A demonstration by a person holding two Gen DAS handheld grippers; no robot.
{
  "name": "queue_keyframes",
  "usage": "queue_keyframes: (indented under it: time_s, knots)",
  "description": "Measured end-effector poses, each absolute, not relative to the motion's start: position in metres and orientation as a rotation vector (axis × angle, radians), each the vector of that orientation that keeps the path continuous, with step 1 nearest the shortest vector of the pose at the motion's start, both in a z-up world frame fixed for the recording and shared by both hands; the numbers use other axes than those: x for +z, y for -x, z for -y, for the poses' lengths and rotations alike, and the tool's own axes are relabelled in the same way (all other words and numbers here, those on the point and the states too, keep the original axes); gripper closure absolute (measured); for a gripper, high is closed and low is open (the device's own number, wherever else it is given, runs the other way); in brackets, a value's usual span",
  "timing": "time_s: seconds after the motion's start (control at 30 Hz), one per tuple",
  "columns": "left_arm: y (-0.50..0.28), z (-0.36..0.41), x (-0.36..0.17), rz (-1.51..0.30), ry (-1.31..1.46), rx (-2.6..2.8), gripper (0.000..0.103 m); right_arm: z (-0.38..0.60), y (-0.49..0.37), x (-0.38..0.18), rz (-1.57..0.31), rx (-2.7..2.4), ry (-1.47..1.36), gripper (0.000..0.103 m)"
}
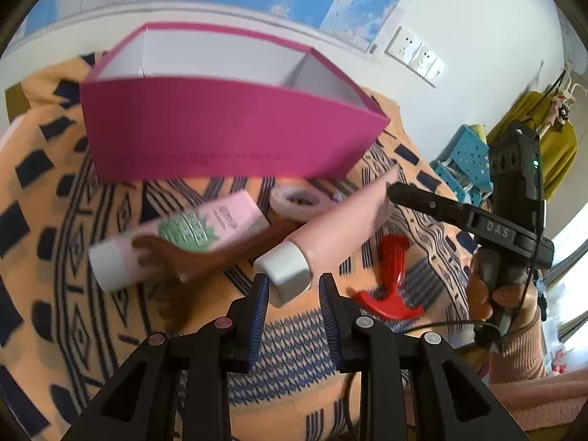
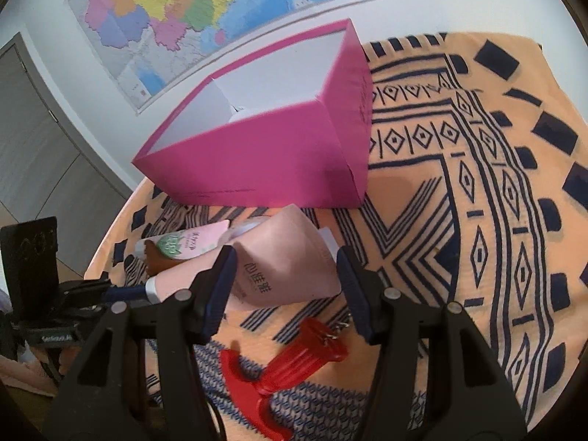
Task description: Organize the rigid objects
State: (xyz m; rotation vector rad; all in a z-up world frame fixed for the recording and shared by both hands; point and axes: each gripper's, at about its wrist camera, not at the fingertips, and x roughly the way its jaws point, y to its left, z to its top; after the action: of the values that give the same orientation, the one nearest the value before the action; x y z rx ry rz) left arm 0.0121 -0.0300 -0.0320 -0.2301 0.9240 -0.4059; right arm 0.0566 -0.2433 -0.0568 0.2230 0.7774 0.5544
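Across orange patterned cloth [image 2: 422, 191], near map wall [image 2: 154, 11]: left gripper [image 1: 292, 286] clamping pink tube [image 1: 341, 228]; right gripper [image 2: 284, 279] half-open around it, contact unclear.

The box [image 2: 264, 154] stands behind the tubes [image 2: 286, 257], with the corkscrew [image 2: 290, 364] lying in front of them.

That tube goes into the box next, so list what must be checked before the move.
1. Left gripper shut on the pink tube at its white cap: ok.
2. Right gripper pads against the tube's wide end: ok.
3. Magenta box upright, top open: ok.
4. Free room on the box floor: cannot tell, floor hidden.
5. Pink tube clear of the green-labelled tube and tape roll: cannot tell.
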Motion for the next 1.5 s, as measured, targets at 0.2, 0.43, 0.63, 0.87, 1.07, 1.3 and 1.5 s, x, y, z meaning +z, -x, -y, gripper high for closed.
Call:
queue_keyframes:
  time_s: [0.2,0.43,0.63,0.87,1.07,1.3,1.5]
  knots:
    - [-0.019,0.021,-0.004,-0.835,0.203,-0.390,0.072,0.239,-0.050,-0.034,-0.724,0.560,-0.204,0.044]
    - [-0.037,0.018,0.034,-0.723,0.147,-0.363,0.071,0.235,-0.055,-0.012,-0.674,0.555,-0.197,0.044]
    - [-0.052,0.019,0.048,-0.676,0.130,-0.342,0.070,0.231,-0.065,0.001,-0.650,0.555,-0.196,0.044]
    - [-0.066,0.018,0.057,-0.647,0.117,-0.332,0.070,0.230,-0.078,0.011,-0.630,0.558,-0.190,0.044]
    - [-0.079,0.021,0.058,-0.648,0.102,-0.324,0.070,0.232,-0.091,0.014,-0.628,0.542,-0.194,0.044]
    - [-0.097,0.018,0.054,-0.675,0.129,-0.329,0.070,0.234,-0.106,0.016,-0.630,0.528,-0.196,0.044]
    - [-0.106,0.021,0.048,-0.696,0.112,-0.322,0.070,0.235,-0.118,0.012,-0.647,0.513,-0.202,0.044]
